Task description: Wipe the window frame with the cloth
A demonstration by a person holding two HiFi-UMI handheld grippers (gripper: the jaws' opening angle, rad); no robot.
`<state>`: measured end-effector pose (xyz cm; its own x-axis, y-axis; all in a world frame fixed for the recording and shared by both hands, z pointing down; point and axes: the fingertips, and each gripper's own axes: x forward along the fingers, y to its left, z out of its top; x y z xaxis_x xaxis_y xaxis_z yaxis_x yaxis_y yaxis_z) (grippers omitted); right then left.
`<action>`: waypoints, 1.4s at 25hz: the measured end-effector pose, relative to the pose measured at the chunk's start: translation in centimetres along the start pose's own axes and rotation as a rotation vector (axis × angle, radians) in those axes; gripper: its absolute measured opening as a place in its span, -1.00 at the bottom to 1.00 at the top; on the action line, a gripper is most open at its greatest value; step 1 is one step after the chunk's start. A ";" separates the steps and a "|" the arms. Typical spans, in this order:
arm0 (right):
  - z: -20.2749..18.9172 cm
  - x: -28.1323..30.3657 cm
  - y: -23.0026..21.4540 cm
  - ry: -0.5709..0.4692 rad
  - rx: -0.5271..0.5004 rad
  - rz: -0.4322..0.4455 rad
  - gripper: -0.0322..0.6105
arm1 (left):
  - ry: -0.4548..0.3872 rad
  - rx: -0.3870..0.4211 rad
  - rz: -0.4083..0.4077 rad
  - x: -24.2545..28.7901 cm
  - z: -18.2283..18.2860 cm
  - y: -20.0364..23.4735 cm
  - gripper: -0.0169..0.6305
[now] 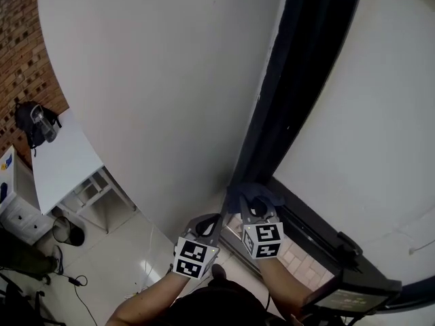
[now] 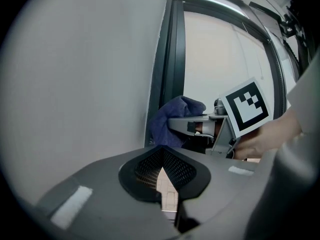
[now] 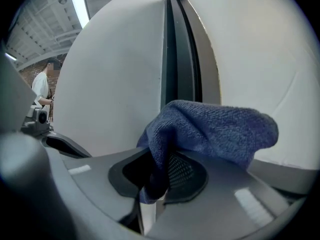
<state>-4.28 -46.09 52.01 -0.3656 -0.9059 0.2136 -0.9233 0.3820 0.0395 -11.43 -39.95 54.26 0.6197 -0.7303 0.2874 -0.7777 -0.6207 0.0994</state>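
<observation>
Blue cloth [image 3: 215, 129], one piece, is pinched between the pads of the right gripper [image 3: 157, 171] at the lower centre of its view. It bunches above the jaws, in front of the single dark window frame [image 3: 175, 59]. The left gripper [image 2: 162, 166], low in its own view, has its jaws pressed together on nothing, just left of the cloth. Two grippers in all. Farther off, one white table [image 1: 64, 165] stands at the head view's left edge, below a brick wall [image 1: 20, 46].
</observation>
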 end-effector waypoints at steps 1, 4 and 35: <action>0.1 -0.1 0.0 -0.002 0.005 -0.003 -0.70 | 0.000 0.001 -0.004 0.0 0.0 -0.1 -0.97; 0.4 -0.2 -0.2 -0.006 0.024 -0.008 -0.70 | -0.012 0.011 -0.018 0.1 0.6 -0.6 -0.97; 15.8 -3.7 -1.0 -0.196 -0.045 0.030 -0.70 | -0.234 0.067 -0.034 -3.9 16.3 -3.3 -0.97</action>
<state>-3.88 -45.96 35.72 -0.4133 -0.9104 0.0210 -0.9069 0.4136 0.0806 -9.52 -39.68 37.32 0.6589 -0.7502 0.0557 -0.7522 -0.6577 0.0400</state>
